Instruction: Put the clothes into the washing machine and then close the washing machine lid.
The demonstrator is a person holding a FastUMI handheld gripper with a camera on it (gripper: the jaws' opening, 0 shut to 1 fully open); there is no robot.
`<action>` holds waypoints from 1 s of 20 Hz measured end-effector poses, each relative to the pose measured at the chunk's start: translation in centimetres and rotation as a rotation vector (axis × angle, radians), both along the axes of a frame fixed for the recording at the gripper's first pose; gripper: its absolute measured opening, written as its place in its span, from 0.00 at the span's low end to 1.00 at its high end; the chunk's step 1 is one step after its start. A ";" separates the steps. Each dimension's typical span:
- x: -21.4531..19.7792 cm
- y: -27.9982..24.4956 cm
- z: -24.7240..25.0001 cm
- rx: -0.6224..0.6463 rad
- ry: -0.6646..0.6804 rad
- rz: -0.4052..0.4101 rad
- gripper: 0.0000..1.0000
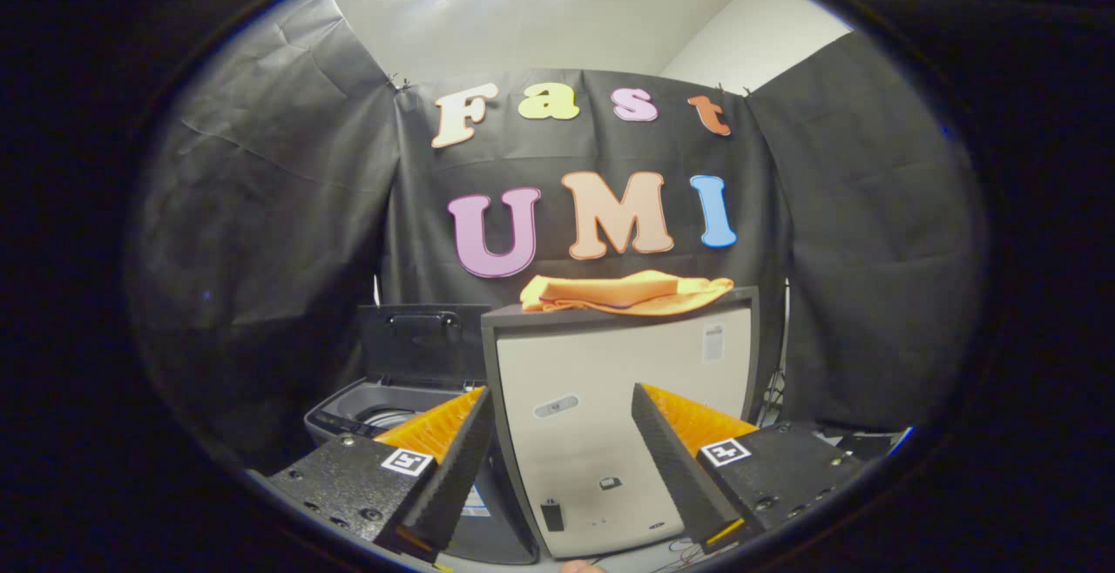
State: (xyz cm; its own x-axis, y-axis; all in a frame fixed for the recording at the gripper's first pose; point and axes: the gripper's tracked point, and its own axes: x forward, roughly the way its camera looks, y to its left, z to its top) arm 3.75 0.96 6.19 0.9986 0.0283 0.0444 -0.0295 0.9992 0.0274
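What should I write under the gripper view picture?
Open tongs face a cabinet topped with orange clothes, the washing machine open beside it.

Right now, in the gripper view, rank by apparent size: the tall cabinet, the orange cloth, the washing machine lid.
1. Tall cabinet, clearly largest, beyond the open gripper.
2. Orange cloth on top of it, and the raised washing machine lid: look alike; the cabinet hides part of the lid, so unranked.

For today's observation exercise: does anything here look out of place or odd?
Yes: the orange cloth lies crumpled on top of the pale cabinet, beyond the open tongs, while the washing machine beside it stands lid-up.
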 end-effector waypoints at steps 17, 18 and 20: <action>23.4 -2.1 8.2 -0.143 0.258 0.019 0.99; 24.7 -2.9 7.0 -0.151 0.303 -0.001 1.00; 26.4 -3.5 4.9 -0.214 0.404 -0.004 0.99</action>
State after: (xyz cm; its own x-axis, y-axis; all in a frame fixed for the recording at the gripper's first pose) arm 30.19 -2.53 11.10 0.9347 -0.0093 -0.3554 -0.0552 0.9837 -0.1710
